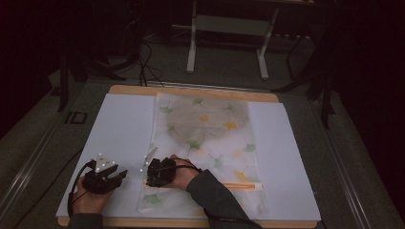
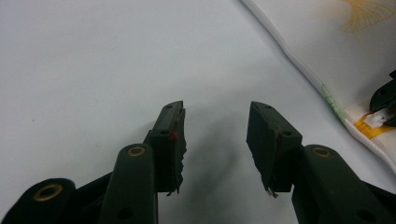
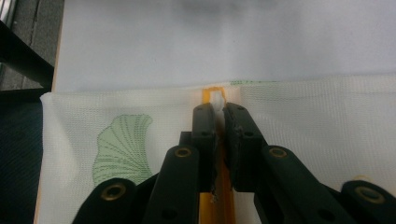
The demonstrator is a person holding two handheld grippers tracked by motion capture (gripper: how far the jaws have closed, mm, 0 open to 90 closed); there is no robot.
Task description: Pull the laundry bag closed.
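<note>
Two hand-held grippers in play: right hand-held gripper [image 3: 219, 114] pinches the white zipper slider [image 3: 217, 99] on the mesh bag [image 1: 205, 138], 6 o'clock end of table [image 1: 286, 157]. Left hand-held gripper [image 2: 215, 126] gapes wide, empty. Next: drag slider along orange zipper [image 1: 241, 185], steady pull.

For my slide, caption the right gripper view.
Hand-held gripper pinching the white zipper pull on a leaf-print mesh bag.
</note>
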